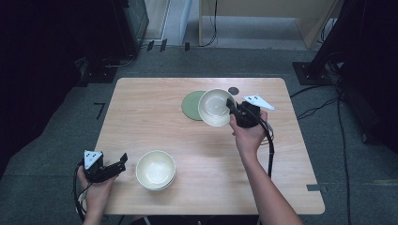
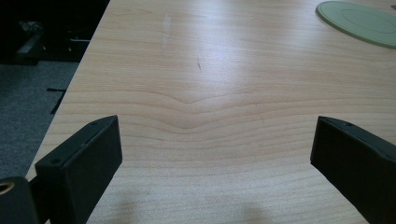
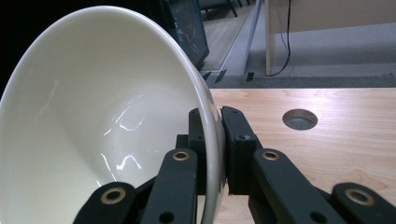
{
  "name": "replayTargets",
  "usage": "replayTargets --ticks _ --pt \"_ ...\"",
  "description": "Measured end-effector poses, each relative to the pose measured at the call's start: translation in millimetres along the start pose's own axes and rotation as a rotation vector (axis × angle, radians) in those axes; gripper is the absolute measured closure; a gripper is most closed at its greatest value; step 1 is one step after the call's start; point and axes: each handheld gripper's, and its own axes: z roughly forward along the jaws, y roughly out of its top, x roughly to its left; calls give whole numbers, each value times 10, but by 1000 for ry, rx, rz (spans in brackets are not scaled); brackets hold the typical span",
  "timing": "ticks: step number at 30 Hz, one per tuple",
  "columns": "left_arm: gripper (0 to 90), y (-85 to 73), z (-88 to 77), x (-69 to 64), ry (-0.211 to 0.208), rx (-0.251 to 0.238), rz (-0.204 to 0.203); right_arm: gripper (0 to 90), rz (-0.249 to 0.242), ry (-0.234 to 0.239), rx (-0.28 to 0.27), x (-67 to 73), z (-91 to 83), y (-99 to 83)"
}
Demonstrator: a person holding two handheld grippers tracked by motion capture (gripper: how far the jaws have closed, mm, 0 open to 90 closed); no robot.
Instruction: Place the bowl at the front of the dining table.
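High view: a wooden table (image 1: 155,117) seen from above, with the person's forearms entering from the bottom edge. The right gripper (image 1: 233,108), held in the right hand (image 1: 248,133) over the far middle of the table, grips the rim of a cream bowl (image 1: 215,107); the bowl is tilted, its opening facing up and toward the camera, and it overlaps the right edge of a green round mat (image 1: 190,105) lying flat on the table. Right gripper view: the two black jaws are clamped on the wall of the bowl (image 3: 93,126), one inside and one outside, and a round hole (image 3: 300,119) in the tabletop lies beyond. The left gripper (image 1: 123,161), held in the left hand (image 1: 96,190) at the near left edge, has its jaws spread wide and holds nothing. Just to its right, a second cream bowl (image 1: 156,169) stands upright on the table. Left gripper view: the spread jaws frame bare wood, with the mat (image 2: 359,22) at upper right.
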Motion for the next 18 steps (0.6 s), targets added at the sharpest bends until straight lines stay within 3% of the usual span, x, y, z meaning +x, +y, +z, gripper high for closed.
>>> replayTargets --ticks 9,18 --pt "20 1 4 1 -1 4 1 847 46 -6 74 10 390 15" --pt "20 0 0 4 -6 1 -1 847 120 -56 214 26 921 -4"
